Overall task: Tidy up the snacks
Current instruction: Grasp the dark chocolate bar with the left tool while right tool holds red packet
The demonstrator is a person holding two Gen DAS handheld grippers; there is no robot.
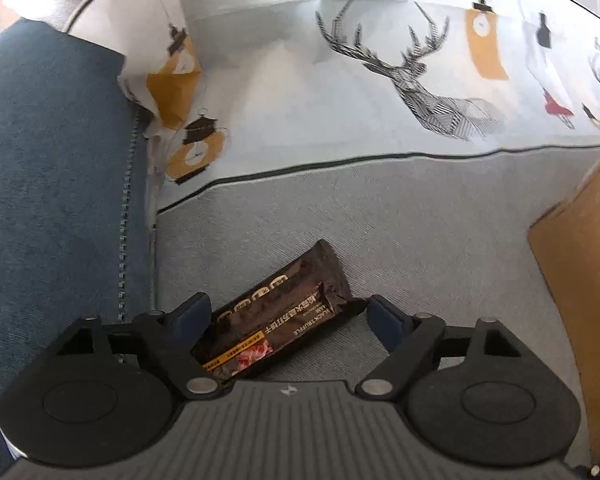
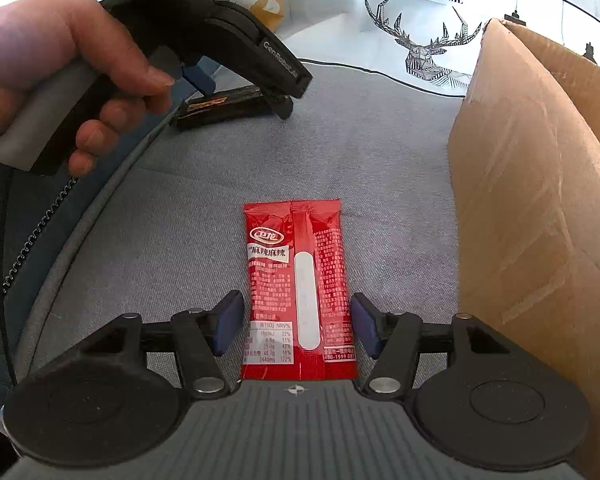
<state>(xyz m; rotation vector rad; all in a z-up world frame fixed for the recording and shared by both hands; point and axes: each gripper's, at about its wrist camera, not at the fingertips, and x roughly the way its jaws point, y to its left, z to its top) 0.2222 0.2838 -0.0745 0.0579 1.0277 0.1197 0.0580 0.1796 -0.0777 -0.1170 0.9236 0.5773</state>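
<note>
A dark brown snack packet (image 1: 284, 312) lies slanted on the grey sofa seat (image 1: 380, 232). My left gripper (image 1: 286, 314) stands open around it, its blue pads (image 1: 192, 314) just clear of both sides. From the right wrist view the left gripper (image 2: 240, 96) is held by a hand (image 2: 60, 60) over that brown packet (image 2: 224, 106). A red snack packet (image 2: 298, 280) lies flat and lengthwise on the seat. My right gripper (image 2: 296, 322) is open astride its near half, with a narrow gap at each pad (image 2: 230, 320).
An open cardboard box (image 2: 540, 200) stands on the seat to the right, its wall (image 1: 580, 280) close to both grippers. A white deer-print cushion (image 1: 380, 80) lines the back. The blue sofa arm (image 1: 52, 200) rises on the left.
</note>
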